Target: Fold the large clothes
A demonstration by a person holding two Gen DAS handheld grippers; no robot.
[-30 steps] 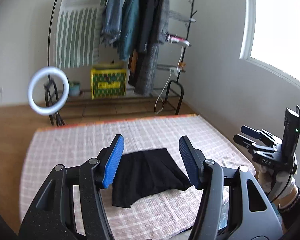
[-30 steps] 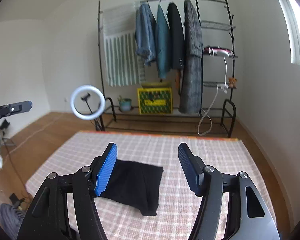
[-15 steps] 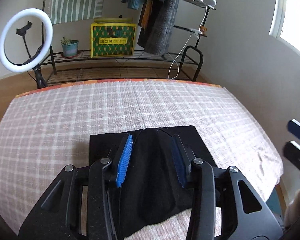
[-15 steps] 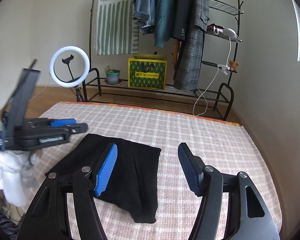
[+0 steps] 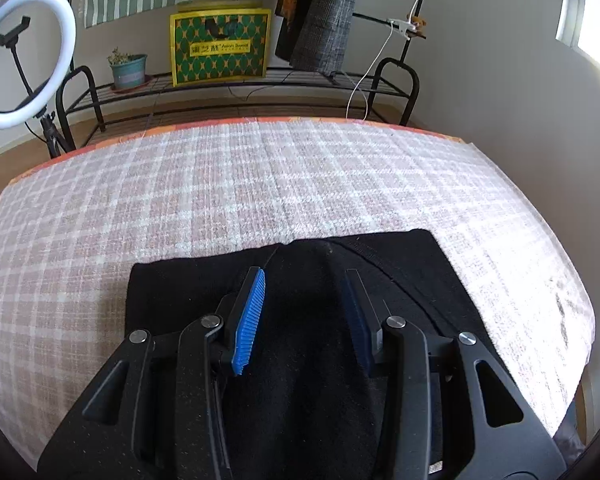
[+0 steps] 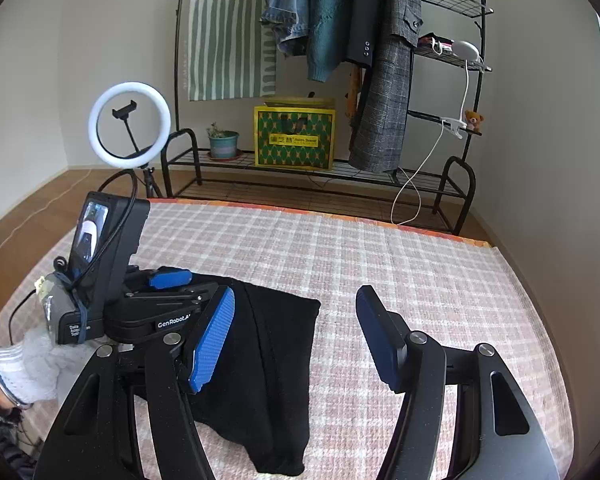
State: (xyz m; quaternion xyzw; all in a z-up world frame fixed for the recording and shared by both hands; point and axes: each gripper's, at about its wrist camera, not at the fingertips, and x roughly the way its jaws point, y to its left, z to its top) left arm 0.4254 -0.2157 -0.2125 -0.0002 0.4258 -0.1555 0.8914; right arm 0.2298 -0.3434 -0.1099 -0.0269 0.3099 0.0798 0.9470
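Checked bedspread | black garment folded | clothes rack behind | both claws agape

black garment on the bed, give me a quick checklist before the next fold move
1. Black garment lies on the checked bed cover, not hanging off the far edge: ok.
2. Left hand-held gripper is over the garment with its jaws apart: ok.
3. Fabric actually caught between the left fingers: cannot tell, black on black.
4. Right hand-held gripper is open and holds nothing: ok.
5. Right gripper lined up with a garment edge: not ok, its right finger sits over bare bed cover.
6. Bed cover beyond the garment bare for the fold: ok.
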